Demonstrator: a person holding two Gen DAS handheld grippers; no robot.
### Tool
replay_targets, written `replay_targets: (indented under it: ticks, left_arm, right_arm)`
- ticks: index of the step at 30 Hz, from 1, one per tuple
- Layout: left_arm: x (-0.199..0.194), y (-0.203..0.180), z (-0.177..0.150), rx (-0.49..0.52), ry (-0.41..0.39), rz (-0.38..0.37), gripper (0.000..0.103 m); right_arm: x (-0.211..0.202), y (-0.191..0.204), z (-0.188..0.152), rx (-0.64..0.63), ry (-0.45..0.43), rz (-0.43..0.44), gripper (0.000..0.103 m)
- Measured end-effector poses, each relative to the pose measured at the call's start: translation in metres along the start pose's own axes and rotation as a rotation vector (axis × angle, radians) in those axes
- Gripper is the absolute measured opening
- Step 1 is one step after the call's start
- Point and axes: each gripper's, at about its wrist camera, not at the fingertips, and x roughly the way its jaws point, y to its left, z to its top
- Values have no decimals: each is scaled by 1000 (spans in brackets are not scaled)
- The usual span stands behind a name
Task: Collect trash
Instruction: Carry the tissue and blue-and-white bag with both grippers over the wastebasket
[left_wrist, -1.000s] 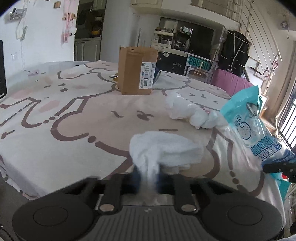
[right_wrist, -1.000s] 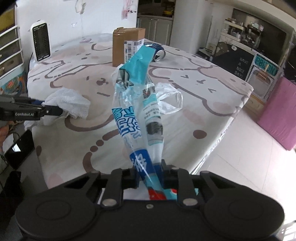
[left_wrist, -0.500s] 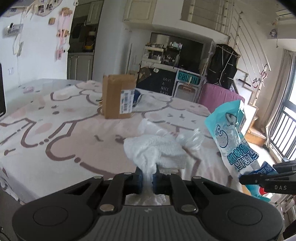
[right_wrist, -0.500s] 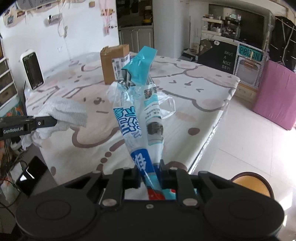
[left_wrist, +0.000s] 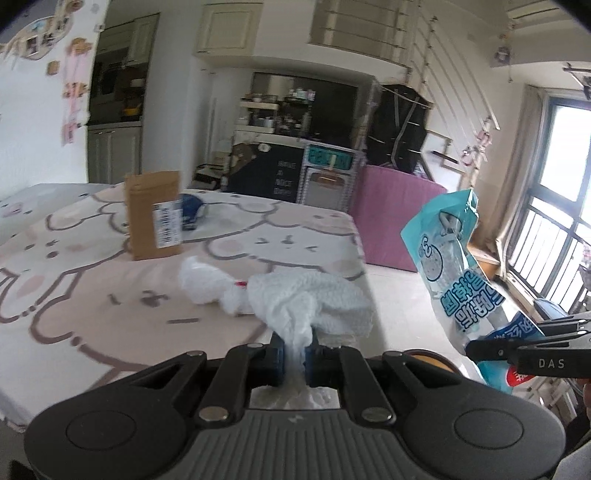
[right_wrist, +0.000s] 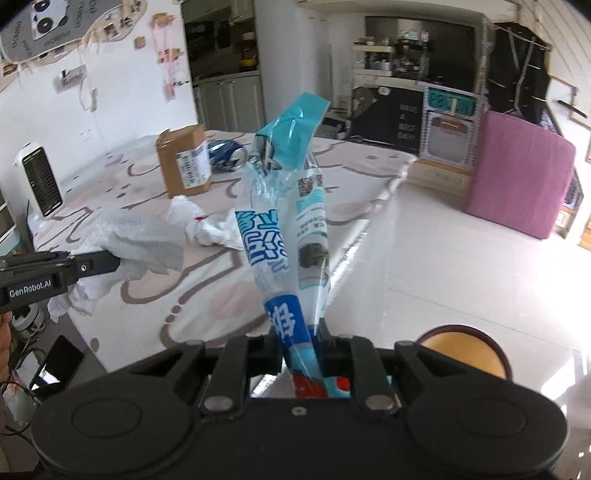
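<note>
My left gripper (left_wrist: 294, 350) is shut on a crumpled white paper towel (left_wrist: 314, 302) and holds it in the air past the table's right edge; the towel also shows in the right wrist view (right_wrist: 136, 240). My right gripper (right_wrist: 299, 339) is shut on a blue and clear plastic bag (right_wrist: 284, 221) that stands upright; the bag also shows in the left wrist view (left_wrist: 454, 273). A crumpled white plastic wrapper (left_wrist: 207, 284) lies on the table (left_wrist: 74, 295) near its edge. An orange round bin (right_wrist: 465, 350) sits on the floor below the right gripper.
A brown cardboard box (left_wrist: 155, 214) stands on the table, with a blue object (left_wrist: 192, 210) behind it. A pink cabinet (right_wrist: 517, 177) stands on the right. A white heater (right_wrist: 37, 181) is at the table's far left. A phone (right_wrist: 55, 365) lies low at left.
Both grippers have lifted their loads off the table and swung right, out past the table edge over the floor. The orange bin has come into view below.
</note>
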Motion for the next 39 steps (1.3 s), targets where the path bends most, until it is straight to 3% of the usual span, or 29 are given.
replay_targets:
  ticks: [10,24,31,39]
  left_arm:
    - [25,-70,-2,70,31,-80,10]
    - [86,-162,-20,156,131,-168,10]
    - [134,-198,-34,182,211,-195,10]
    - [210,-224,-45,191,351,-188,10]
  right_arm:
    - [-30,-57,-23,100,-18,-70,17]
    - [-36,-150,-71,267,25,-153,17]
    - [-17,-196,-95,349,77,-181,17]
    - [35,-254,-121,491,195,-182,17]
